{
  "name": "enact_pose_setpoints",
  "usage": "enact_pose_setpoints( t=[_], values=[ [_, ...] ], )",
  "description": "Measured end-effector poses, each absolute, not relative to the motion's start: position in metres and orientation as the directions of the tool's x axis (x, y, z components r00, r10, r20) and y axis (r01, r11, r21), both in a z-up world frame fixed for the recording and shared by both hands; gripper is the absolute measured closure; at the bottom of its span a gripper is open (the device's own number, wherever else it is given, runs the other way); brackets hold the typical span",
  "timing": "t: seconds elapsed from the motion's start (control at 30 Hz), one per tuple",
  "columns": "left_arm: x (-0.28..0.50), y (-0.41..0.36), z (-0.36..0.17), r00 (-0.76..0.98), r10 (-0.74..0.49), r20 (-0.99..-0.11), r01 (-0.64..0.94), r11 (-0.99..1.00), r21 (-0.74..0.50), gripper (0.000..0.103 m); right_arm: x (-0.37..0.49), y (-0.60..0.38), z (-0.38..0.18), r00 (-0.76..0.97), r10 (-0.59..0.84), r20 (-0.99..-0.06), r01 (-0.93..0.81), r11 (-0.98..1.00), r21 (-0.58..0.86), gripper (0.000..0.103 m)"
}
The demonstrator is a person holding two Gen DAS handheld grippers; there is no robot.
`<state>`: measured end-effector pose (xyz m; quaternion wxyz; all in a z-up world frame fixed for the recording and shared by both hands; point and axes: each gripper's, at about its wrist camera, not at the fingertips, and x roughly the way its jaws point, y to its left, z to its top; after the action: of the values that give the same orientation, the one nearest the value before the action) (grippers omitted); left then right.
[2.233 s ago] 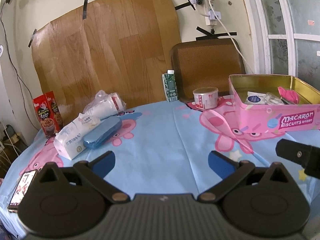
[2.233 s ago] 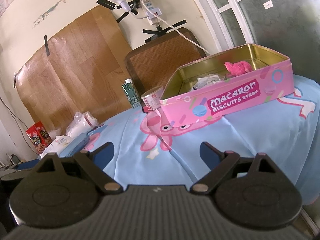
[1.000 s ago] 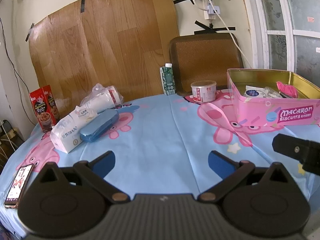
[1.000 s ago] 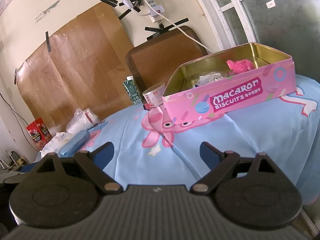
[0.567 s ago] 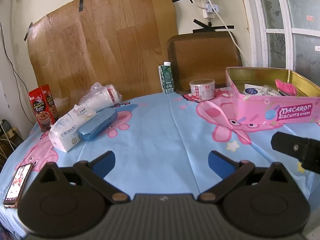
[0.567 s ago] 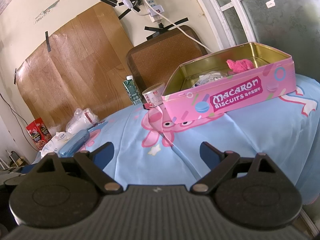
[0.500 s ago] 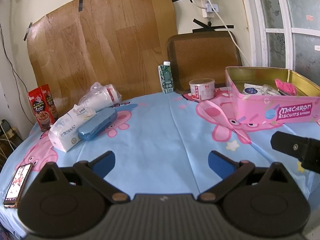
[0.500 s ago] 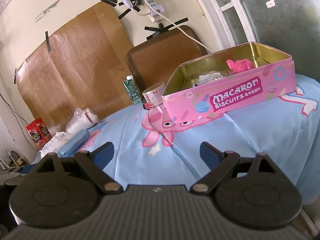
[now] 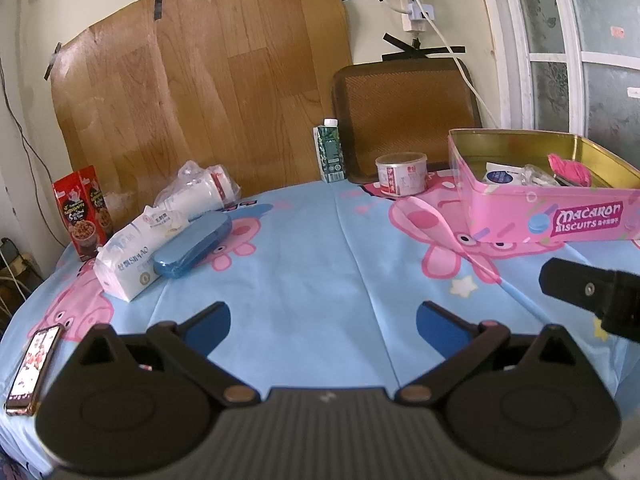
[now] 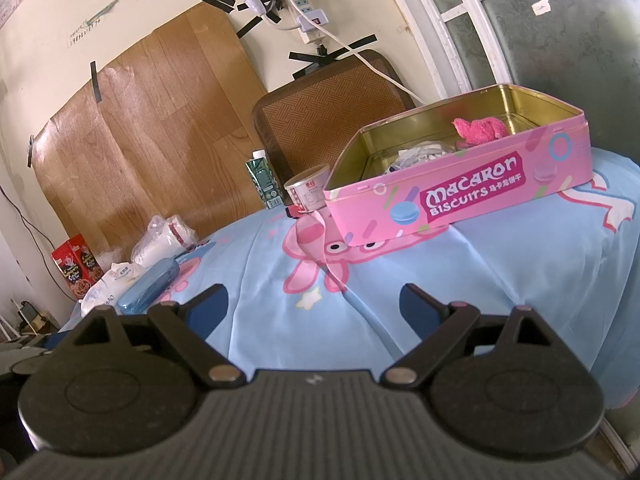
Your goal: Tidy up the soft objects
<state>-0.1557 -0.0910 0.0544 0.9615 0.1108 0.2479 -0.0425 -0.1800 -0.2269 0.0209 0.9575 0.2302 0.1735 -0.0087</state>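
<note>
Sitting inside one pink tin: one pink cloth.

Blue case far ahead-left of the jaws; green carton straight ahead at table's back; small tub ahead-right; phone beside left jaw.

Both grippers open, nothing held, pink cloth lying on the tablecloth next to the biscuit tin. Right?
Not quite. The pink cloth lies inside the biscuit tin, not on the tablecloth; the right wrist view shows it. The rest holds: left gripper and right gripper are open, nothing held.
</note>
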Motion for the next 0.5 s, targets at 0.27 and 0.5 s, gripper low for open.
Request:
enact_pose_setpoints(
  t=[0.27,0.5],
  values=[
    [-0.1553,-0.0909,0.0536,0.870,-0.033,-0.492,0.146,0.970,0.193,0.000,-0.1802,-0.2272,0.0207,0.940,0.063,-0.336,0.096,0.894,0.438,0.009],
    [-0.1555,-0.0915,0.0529,0.869,-0.039,-0.493,0.156,0.968,0.198,0.000,-0.1802,-0.2270,0.0208,0.940,0.063,-0.336,0.097,0.894,0.438,0.009]
  ],
)
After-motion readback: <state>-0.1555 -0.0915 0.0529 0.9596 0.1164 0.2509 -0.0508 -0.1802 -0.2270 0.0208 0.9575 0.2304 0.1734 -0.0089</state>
